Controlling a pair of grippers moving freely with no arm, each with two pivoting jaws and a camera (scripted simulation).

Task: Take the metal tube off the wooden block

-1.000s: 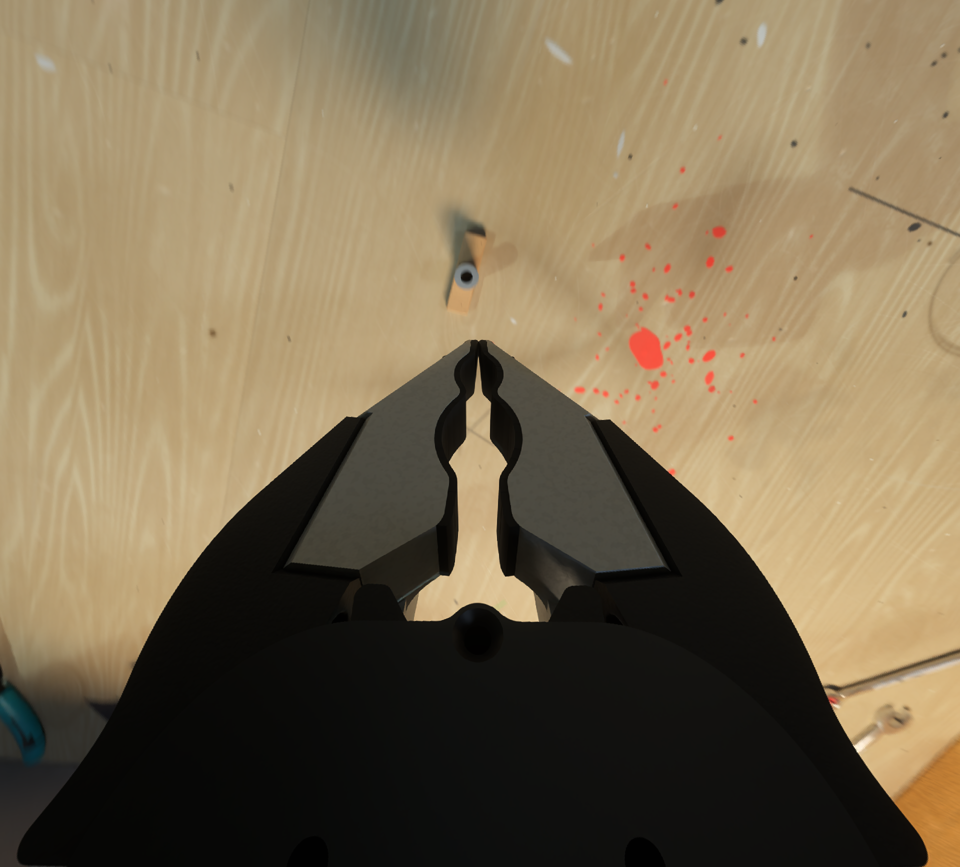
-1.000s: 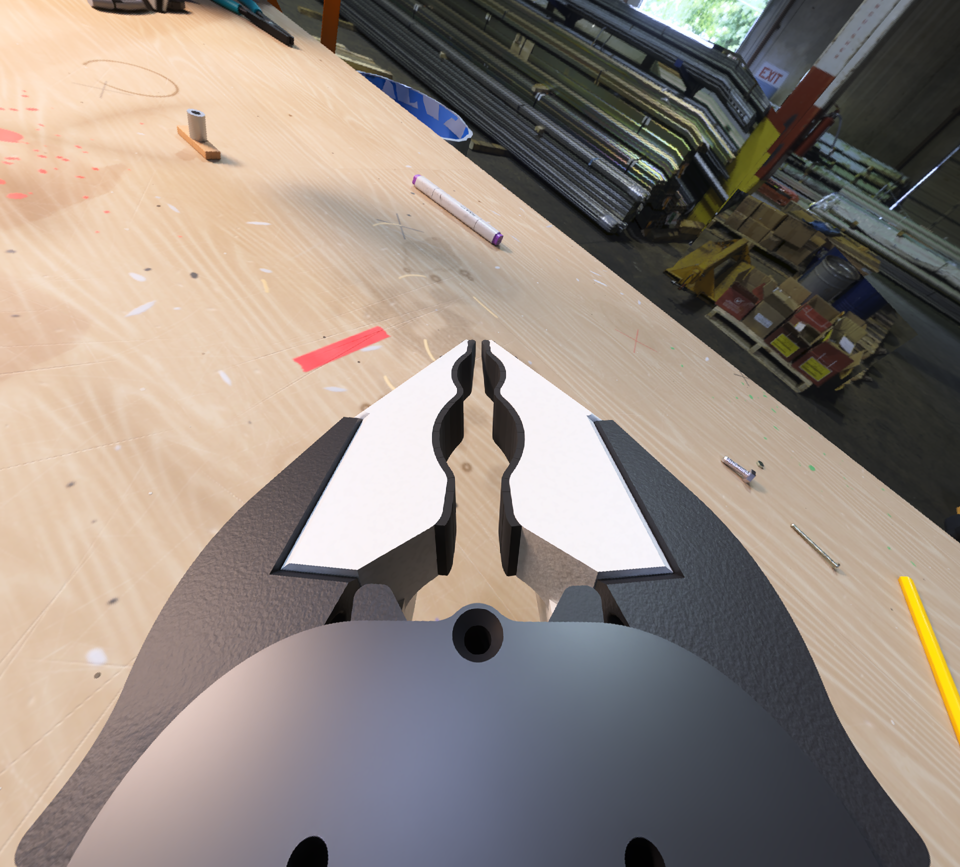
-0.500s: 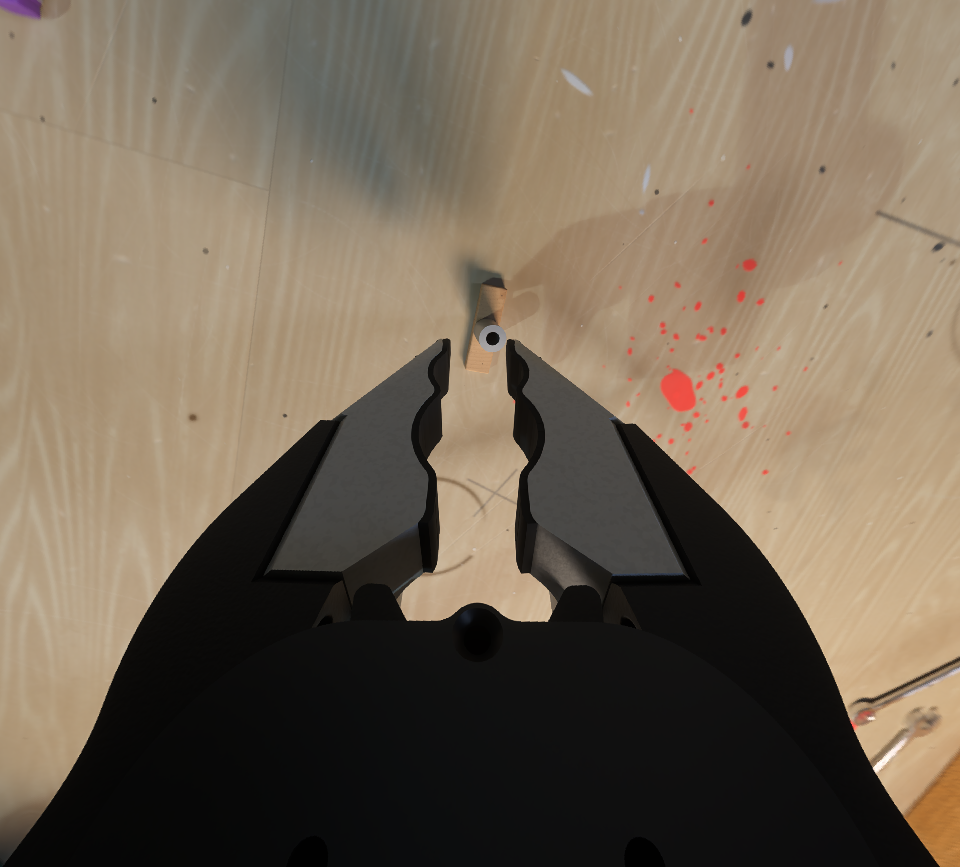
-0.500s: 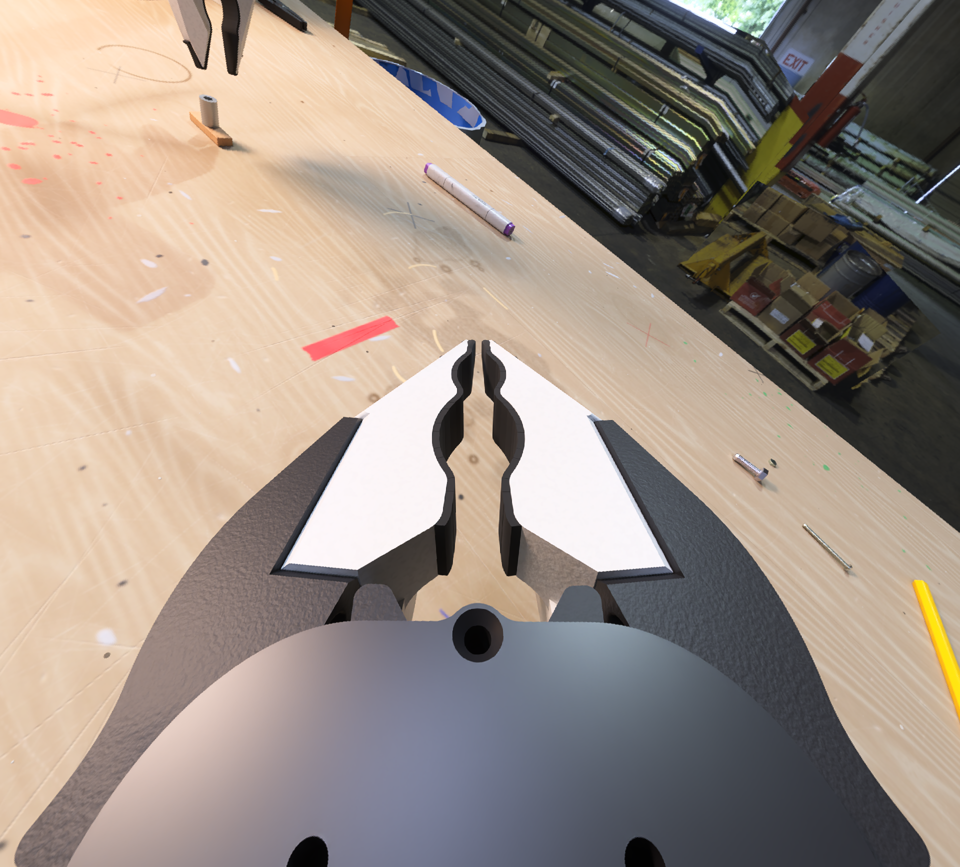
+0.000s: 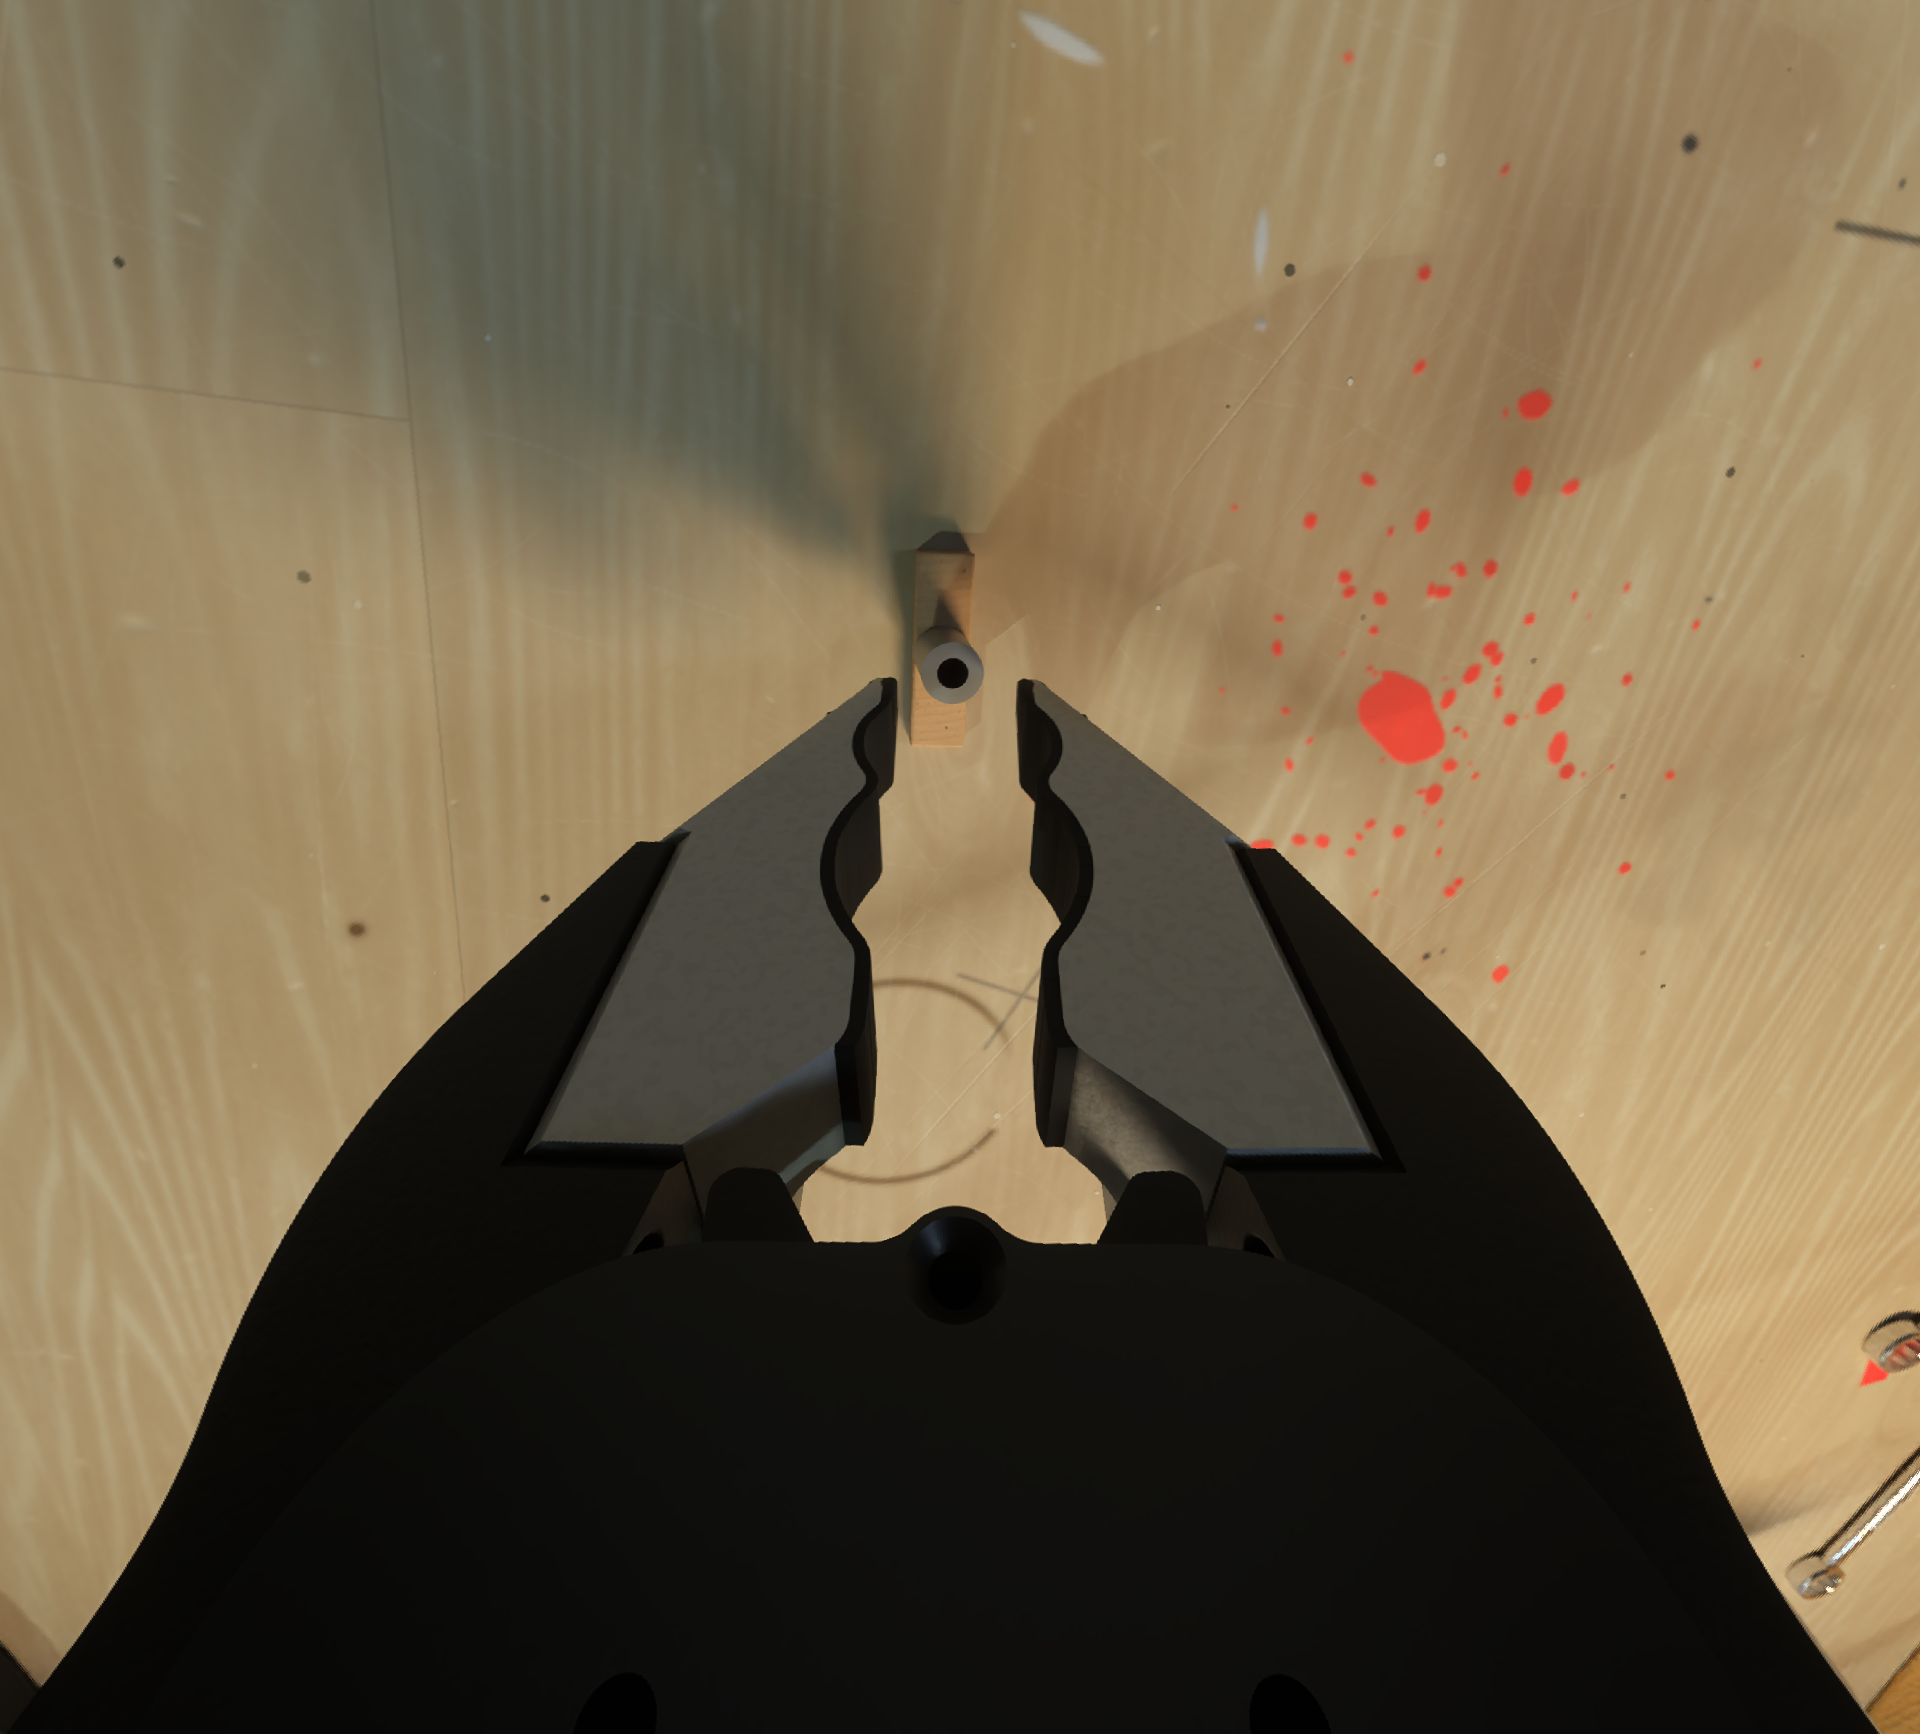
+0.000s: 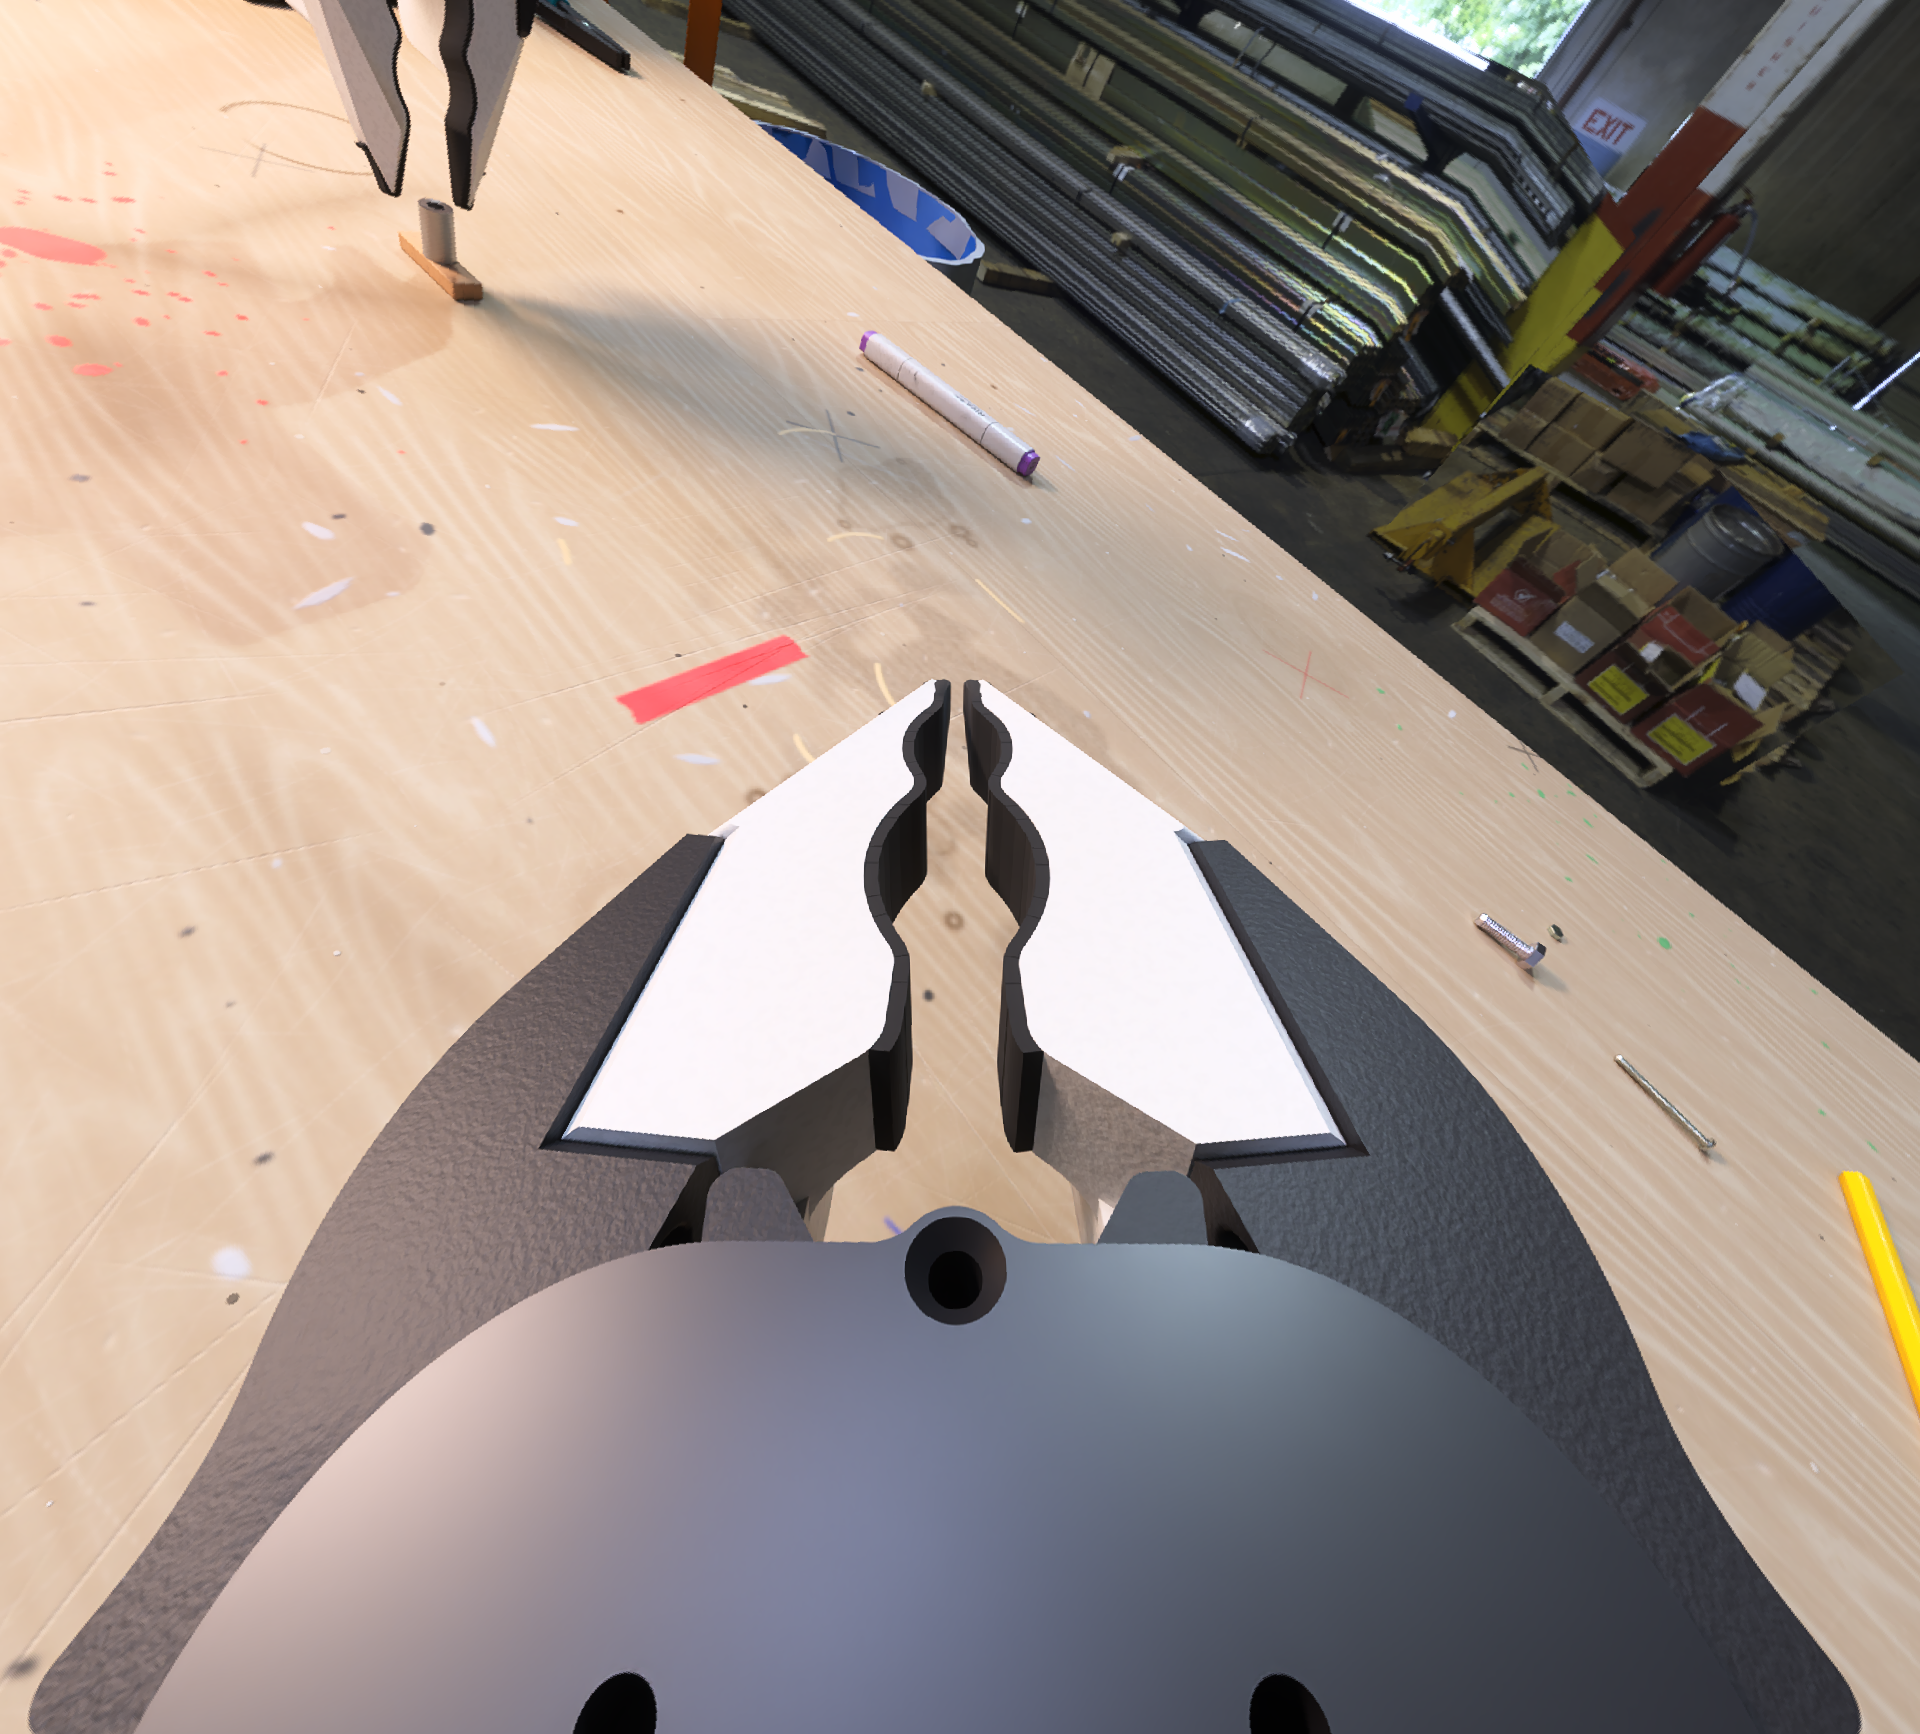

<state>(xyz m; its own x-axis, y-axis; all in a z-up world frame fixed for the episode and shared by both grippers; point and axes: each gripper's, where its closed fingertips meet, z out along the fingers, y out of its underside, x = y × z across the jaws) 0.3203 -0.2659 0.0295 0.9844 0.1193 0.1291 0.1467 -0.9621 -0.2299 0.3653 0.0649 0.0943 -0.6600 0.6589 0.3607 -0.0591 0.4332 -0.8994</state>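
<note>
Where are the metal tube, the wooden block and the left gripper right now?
metal tube [image 5: 952, 672], left wrist view, on its open top rim.
wooden block [image 6: 445, 272], right wrist view, on its top face beside the tube.
left gripper [image 5: 954, 697], left wrist view, midway between its open fingertips, just above the tube.

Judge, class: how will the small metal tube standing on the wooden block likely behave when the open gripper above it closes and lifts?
The metal tube looks rigid, so it should not deform. Its smooth round wall may slip between the fingers of the left gripper. Standing upright on the narrow wooden block, it could tip if nudged off-centre.
</note>
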